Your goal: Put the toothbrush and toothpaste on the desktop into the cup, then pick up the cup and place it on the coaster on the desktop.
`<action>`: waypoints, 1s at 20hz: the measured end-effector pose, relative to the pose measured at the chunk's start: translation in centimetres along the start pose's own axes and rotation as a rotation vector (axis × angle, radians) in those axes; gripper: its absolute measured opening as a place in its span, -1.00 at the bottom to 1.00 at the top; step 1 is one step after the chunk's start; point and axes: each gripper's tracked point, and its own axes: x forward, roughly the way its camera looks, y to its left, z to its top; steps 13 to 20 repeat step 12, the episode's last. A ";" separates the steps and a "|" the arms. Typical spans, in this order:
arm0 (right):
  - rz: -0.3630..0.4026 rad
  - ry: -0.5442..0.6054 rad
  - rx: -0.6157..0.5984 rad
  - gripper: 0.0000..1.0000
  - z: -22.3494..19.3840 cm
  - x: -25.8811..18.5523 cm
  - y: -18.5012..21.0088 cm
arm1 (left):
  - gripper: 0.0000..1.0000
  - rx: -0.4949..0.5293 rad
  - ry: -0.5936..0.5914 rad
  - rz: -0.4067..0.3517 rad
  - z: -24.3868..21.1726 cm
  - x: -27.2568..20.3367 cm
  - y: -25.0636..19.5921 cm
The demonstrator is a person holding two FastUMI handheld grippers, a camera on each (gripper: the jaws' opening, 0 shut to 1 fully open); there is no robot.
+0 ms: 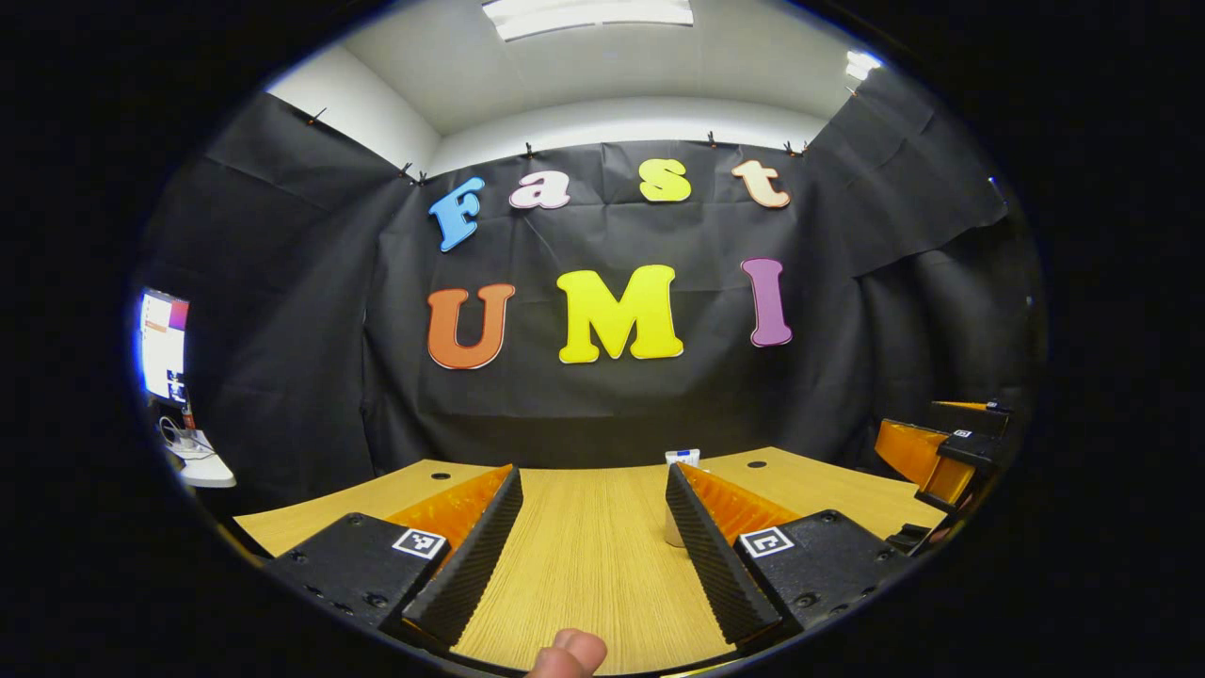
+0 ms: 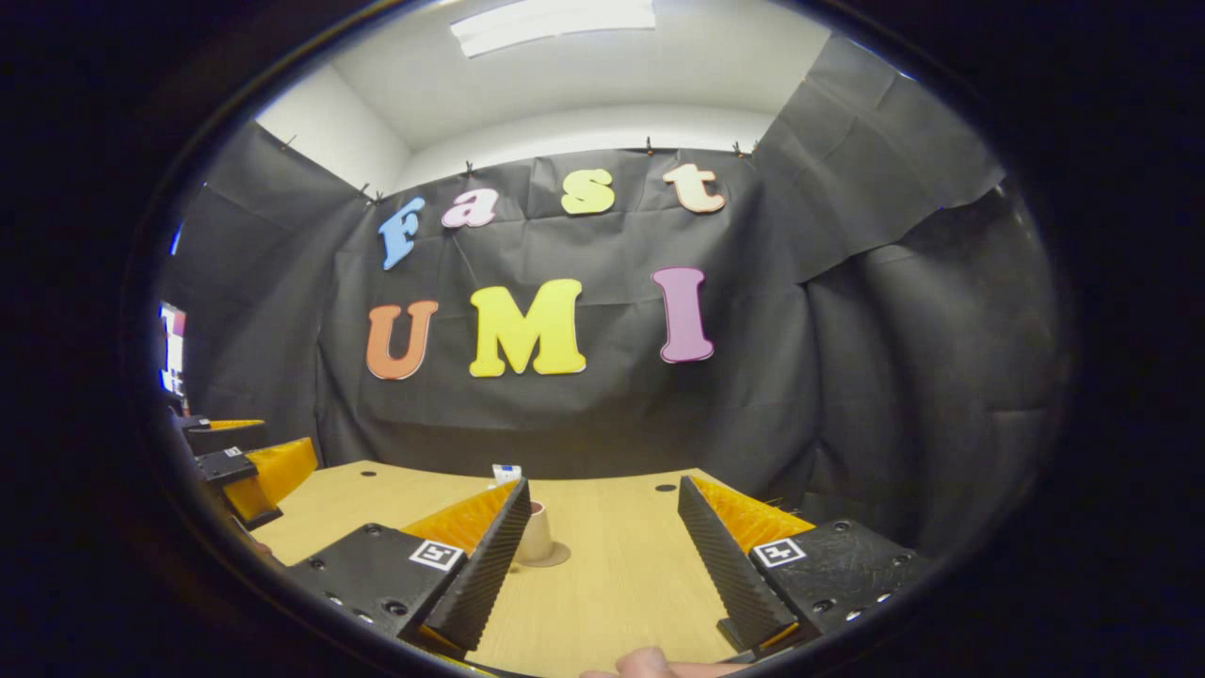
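A beige cup (image 2: 538, 533) stands upright on a round tan coaster (image 2: 557, 556) on the wooden desk (image 2: 612, 565). A white and blue toothpaste end (image 2: 506, 473) sticks up out of it. My right gripper (image 2: 604, 485) is open and empty, and the cup sits just beyond its left finger. In the left gripper view the cup (image 1: 672, 535) is mostly hidden behind the right finger, with the toothpaste end (image 1: 682, 458) above it. My left gripper (image 1: 593, 476) is open with bare desk between its fingers. I cannot make out a toothbrush.
The right gripper (image 1: 932, 452) shows at the far right of the left gripper view, and the left gripper (image 2: 235, 461) at the far left of the right gripper view. A lit monitor (image 1: 163, 344) and a small white stand (image 1: 202, 466) sit beyond the desk's left side. Black cloth walls enclose the desk.
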 end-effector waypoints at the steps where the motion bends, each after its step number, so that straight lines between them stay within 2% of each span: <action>1: 0.002 0.006 -0.003 0.83 -0.1 0.0 0.2 | 0.94 -0.007 0.010 -0.007 -0.1 0.0 -0.3; 3: 0.008 0.011 -0.024 0.83 -0.1 -0.1 0.7 | 0.94 -0.007 0.018 -0.004 -0.2 -0.3 -0.1; 5: 0.016 0.008 -0.061 0.97 -0.1 -0.3 1.4 | 0.94 -0.015 0.017 0.001 -0.2 -0.2 -0.1; 6: 0.023 0.008 -0.071 0.91 -0.2 -0.4 1.9 | 0.95 -0.021 0.018 0.010 -0.3 -0.2 -0.1; 11: 0.046 0.014 -0.056 0.92 -0.5 -0.2 3.5 | 0.95 -0.045 0.054 -0.003 -0.8 -0.7 -0.6; 20: 0.043 0.021 -0.057 0.92 -0.7 -0.2 3.5 | 0.94 -0.038 0.046 0.001 -0.7 -0.7 -0.4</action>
